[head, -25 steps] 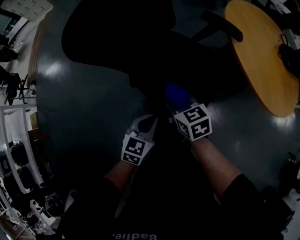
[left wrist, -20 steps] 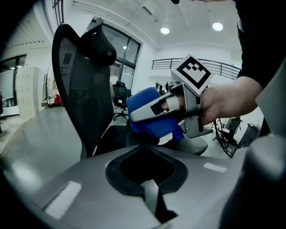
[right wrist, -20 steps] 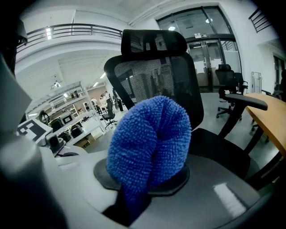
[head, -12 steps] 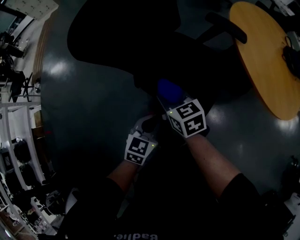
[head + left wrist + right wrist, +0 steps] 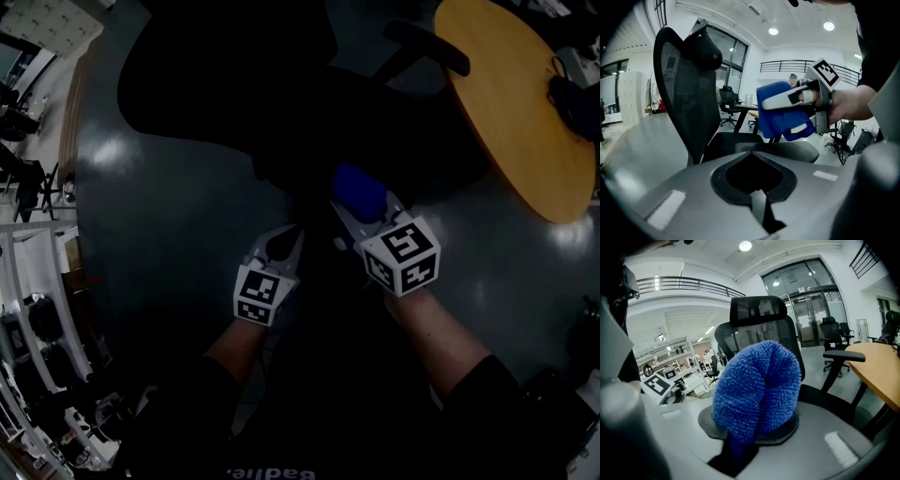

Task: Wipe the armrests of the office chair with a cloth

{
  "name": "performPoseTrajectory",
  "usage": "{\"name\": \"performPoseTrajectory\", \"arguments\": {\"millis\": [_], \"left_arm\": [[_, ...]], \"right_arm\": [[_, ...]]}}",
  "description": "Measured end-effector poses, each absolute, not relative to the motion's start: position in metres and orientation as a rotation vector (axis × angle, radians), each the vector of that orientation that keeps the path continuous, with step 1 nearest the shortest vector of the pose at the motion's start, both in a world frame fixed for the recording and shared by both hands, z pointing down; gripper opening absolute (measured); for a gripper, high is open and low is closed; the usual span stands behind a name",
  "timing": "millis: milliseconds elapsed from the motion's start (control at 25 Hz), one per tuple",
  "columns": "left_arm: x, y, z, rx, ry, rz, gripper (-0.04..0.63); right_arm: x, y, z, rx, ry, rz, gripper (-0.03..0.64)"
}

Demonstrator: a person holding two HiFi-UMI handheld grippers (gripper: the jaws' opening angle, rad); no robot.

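Note:
A black mesh-backed office chair (image 5: 234, 84) stands in front of me, very dark in the head view. My right gripper (image 5: 361, 211) is shut on a folded blue microfibre cloth (image 5: 354, 187), held just above the chair's near armrest (image 5: 787, 151). In the right gripper view the cloth (image 5: 757, 390) bulges out of the right gripper (image 5: 743, 441) and hides part of the backrest (image 5: 761, 326). The far armrest (image 5: 427, 47) juts toward the table. My left gripper (image 5: 279, 246) hovers beside the right one, shut and holding nothing; the left gripper (image 5: 757, 199) faces the backrest (image 5: 677, 89).
A round wooden table (image 5: 525, 112) stands close to the chair's right, its edge (image 5: 876, 369) near the far armrest (image 5: 843, 356). The floor (image 5: 159, 216) is dark and glossy. White shelving (image 5: 28, 309) lines the left. Other office chairs (image 5: 726, 101) stand further back.
My right gripper and the cloth slid a little left and forward along the armrest, then came back right and toward me. The left gripper shifted only slightly.

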State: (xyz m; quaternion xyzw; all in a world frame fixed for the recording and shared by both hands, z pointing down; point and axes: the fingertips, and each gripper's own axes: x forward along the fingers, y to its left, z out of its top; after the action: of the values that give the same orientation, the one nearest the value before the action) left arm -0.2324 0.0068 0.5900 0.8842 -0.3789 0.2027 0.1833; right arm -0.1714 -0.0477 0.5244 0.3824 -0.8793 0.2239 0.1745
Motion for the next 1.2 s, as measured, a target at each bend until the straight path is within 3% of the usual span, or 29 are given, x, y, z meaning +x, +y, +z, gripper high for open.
{"name": "performPoseTrajectory", "arguments": {"millis": [480,1200], "left_arm": [[-0.246,-0.004,0.588,2.446,-1.112,0.596,0.012],[-0.233,0.004,0.592,2.460,-1.131,0.572,0.012]], "right_arm": [[-0.076,0.045,0.535,1.216,-2.345,0.676,0.103],[-0.157,0.073,0.576,0.970,-2.372,0.680,0.103]]}}
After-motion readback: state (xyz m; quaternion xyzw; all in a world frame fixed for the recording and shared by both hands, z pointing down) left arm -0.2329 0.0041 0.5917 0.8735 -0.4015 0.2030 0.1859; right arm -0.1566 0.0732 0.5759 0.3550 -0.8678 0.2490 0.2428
